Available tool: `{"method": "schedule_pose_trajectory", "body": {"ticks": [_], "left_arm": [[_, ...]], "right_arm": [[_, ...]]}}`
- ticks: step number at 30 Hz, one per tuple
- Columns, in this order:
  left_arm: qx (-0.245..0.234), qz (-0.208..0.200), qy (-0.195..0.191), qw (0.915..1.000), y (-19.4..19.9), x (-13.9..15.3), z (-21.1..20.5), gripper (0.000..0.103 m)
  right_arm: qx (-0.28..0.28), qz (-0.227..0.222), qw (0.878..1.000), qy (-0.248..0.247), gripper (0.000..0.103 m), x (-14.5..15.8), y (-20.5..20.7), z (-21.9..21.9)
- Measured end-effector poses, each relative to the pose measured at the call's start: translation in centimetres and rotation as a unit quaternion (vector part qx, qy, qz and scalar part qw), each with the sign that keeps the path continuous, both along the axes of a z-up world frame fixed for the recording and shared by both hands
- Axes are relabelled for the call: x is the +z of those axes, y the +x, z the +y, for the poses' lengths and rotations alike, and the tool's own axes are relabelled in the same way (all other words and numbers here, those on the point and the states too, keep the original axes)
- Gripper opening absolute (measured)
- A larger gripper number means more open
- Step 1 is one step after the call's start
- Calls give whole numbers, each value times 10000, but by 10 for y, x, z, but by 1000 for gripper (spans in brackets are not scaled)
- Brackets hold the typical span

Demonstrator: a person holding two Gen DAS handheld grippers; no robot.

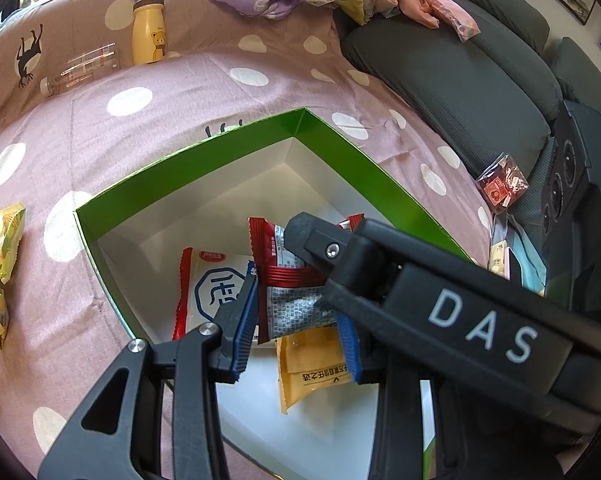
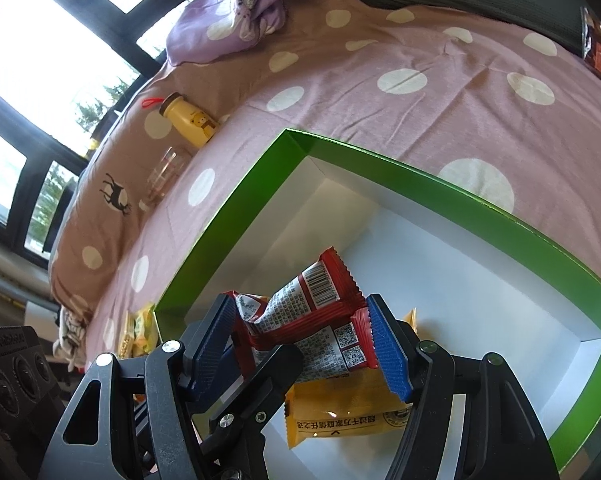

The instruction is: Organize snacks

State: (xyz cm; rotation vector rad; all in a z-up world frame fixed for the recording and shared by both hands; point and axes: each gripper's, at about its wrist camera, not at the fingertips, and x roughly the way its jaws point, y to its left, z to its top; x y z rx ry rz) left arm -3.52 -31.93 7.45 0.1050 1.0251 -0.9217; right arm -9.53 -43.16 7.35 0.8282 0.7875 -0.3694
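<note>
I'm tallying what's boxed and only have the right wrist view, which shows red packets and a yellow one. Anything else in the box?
Observer: Yes. A white packet with red edges lies on the floor of the box, just left of the red packet.
Operator: Is the left gripper on anything?
Observer: The left gripper has its blue pads against both sides of that red packet's lower part.
</note>
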Motion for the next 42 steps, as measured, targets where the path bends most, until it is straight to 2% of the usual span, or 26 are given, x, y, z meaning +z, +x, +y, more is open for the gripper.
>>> {"method": "schedule_pose_trajectory", "body": {"ticks": [16, 20, 23, 29, 35, 39, 42], "left_arm": [[32, 60, 20, 10000, 3, 2, 2, 37], [134, 62, -242, 9996, 5, 13, 17, 37], [230, -103, -278, 9993, 4, 23, 29, 37], [573, -375, -295, 9972, 3, 43, 69, 39], [1219, -480, -380, 9906, 6, 60, 126, 40], [1648, -711, -206, 9836, 3, 65, 164, 49], [1960, -709, -167, 9779, 3, 66, 194, 56]], "right_arm": [[-126, -32, 9999, 102, 70, -3, -1, -8], [-243, 4, 9997, -13, 70, 0, -2, -8], [-211, -103, 9997, -82, 70, 5, -3, -5], [-82, -273, 9991, -306, 69, 20, 0, 10], [324, -477, 9964, -621, 69, 39, 7, 39], [650, -495, 9924, -917, 69, 49, 16, 64], [748, -412, 9887, -1233, 69, 56, 21, 82]]}}
